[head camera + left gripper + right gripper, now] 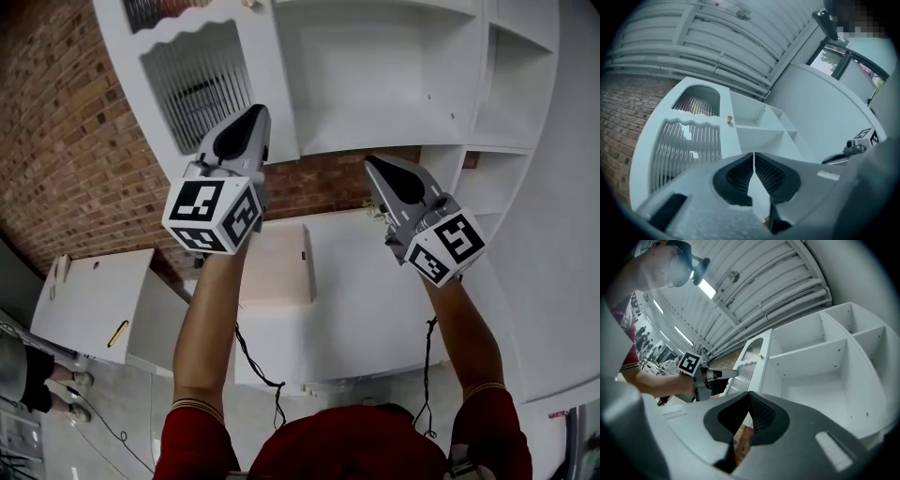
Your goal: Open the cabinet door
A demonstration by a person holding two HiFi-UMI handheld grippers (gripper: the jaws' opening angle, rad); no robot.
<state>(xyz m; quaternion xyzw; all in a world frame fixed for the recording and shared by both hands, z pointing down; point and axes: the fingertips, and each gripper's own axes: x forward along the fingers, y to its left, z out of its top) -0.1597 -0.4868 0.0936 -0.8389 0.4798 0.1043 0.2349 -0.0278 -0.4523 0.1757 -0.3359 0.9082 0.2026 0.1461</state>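
The white cabinet door (pixel 274 89) has a ribbed glass panel (pixel 197 80) and stands left of the open white shelves (pixel 375 75). Its small brass knob (pixel 730 120) sits on the edge beside the shelves and also shows in the right gripper view (pixel 761 356). I cannot tell whether the door is swung out. My left gripper (pixel 257 112) is raised in front of the door's lower right part, apart from it, jaws shut and empty (pixel 753 157). My right gripper (pixel 371 162) is held below the shelf compartment, jaws shut on nothing (pixel 749 395).
A red brick wall (pixel 66 122) runs behind and below the cabinet. Under my arms lie a white tabletop (pixel 366 309) with a pale wood panel (pixel 281 262) and a second white board (pixel 94 300). Black cables (pixel 258 366) hang from both grippers. A person's feet (pixel 66 394) show at lower left.
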